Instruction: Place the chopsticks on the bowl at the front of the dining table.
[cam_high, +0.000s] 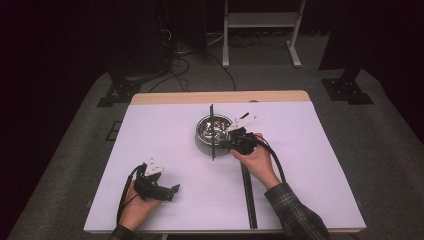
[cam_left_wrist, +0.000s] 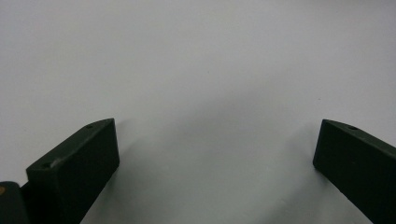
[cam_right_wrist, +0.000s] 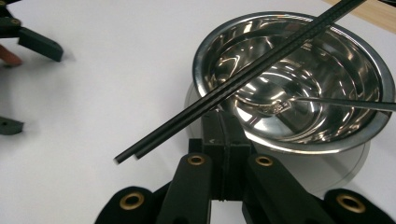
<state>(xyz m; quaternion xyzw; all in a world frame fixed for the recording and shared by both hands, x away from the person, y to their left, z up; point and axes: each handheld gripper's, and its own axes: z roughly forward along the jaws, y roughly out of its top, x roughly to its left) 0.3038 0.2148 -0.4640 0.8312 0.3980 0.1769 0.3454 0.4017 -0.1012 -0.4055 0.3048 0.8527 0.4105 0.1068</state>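
Nearest us in the high view, the left gripper (cam_high: 172, 190) sits low on the white table (cam_high: 165, 130), held in the person's left hand (cam_high: 136, 207), its jaws spread with nothing between them. Farther up, the right hand (cam_high: 260, 160) brings the right gripper (cam_high: 231, 145) against the near side of the steel bowl (cam_high: 212, 132). Black chopsticks (cam_high: 212, 131) lie across the bowl's rim, running from the table's far part down toward us (the 2 sticks lie so close together that they read as 1 line from here). A dark strip (cam_high: 248, 195) runs along the table below the right hand.

From the left gripper view we see its 2 black jaws standing well apart over bare white table (cam_left_wrist: 196, 70), gripping nothing.

From the right gripper view, its jaws are pressed together just below the bowl (cam_right_wrist: 299, 130), their tips close to the rim, and we see nothing caught between them. The chopsticks (cam_right_wrist: 243, 77) rest side by side across the bowl, their near ends jutting out over the table. A thin metal utensil (cam_right_wrist: 336, 103) lies inside the bowl, and the other gripper (cam_right_wrist: 28, 39) shows far off at the upper left.
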